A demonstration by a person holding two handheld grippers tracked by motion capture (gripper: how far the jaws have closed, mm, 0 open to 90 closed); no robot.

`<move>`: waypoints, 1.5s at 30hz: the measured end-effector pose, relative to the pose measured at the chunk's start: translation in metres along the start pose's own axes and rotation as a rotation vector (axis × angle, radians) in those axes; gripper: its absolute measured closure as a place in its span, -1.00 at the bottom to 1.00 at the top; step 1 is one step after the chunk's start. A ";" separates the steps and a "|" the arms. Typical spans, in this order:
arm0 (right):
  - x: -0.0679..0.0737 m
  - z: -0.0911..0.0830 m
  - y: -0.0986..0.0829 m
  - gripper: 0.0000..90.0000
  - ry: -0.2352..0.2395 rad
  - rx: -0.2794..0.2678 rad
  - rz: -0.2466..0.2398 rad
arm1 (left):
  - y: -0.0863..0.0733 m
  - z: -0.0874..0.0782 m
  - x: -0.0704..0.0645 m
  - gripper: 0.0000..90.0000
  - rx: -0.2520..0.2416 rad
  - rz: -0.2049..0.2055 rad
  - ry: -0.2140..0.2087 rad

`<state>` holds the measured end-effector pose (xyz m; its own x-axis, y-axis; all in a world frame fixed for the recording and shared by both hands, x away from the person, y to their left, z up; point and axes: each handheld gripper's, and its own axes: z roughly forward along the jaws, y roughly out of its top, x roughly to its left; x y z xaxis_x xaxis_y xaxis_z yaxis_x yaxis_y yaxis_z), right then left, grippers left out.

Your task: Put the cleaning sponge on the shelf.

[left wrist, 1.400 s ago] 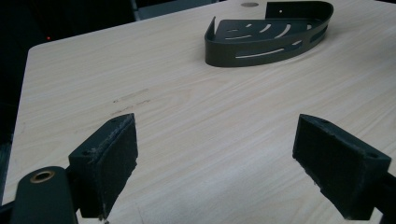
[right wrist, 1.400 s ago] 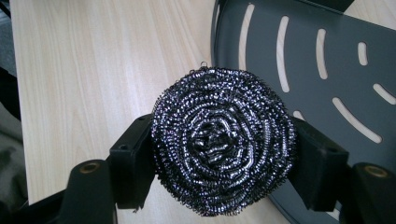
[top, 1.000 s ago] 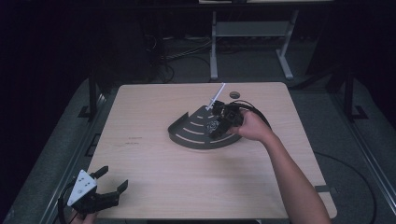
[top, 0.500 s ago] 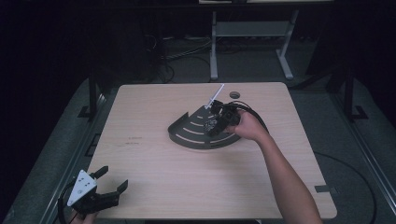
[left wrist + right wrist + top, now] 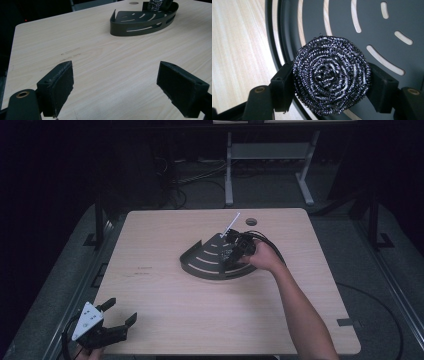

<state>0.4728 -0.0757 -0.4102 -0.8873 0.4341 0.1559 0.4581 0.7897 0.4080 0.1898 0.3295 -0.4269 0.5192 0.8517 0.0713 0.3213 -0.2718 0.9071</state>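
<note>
Landmark: the dark slotted corner caddy (image 5: pixel 212 262) mid-table.

Nearest you, well clear of the caddy at the table's near-left corner: your left gripper (image 5: pixel 107 327), jaws wide apart, nothing between them. In the left gripper view it looks across bare wood toward the caddy (image 5: pixel 140 22). Idle.

At the caddy: your right gripper (image 5: pixel 234 247) sits over its right side, jaws clamped on the steel-wool scourer (image 5: pixel 331 75), one pad on each flank. In the right gripper view the scourer hangs right above the caddy's slotted floor (image 5: pixel 372 27), just inside the curved rim. Can't tell whether it touches the floor yet.

Beyond it, a thin white stick (image 5: pixel 231 225) pokes up at the caddy's far edge, just beside your right gripper; can't tell what it belongs to.

My read: you're at the placing step, scourer going into the caddy. Next move: lower until it seats on the floor, then spread the jaws and lift straight up. Wire wool may snag on the pads, so open fully first. Stay off the rim and the stick.
</note>
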 end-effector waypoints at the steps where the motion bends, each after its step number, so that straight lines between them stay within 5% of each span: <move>1: -0.001 0.001 0.000 -0.31 0.000 0.004 0.000 | 0.000 0.000 0.000 -0.71 0.000 0.000 -0.001; 45: -0.009 0.021 0.002 -0.32 -0.010 0.025 0.016 | 0.000 0.000 0.001 -0.71 -0.001 -0.011 0.004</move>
<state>0.4824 -0.0691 -0.4293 -0.8792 0.4511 0.1531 0.4736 0.7931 0.3831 0.1899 0.3301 -0.4269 0.5130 0.8561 0.0632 0.3257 -0.2622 0.9084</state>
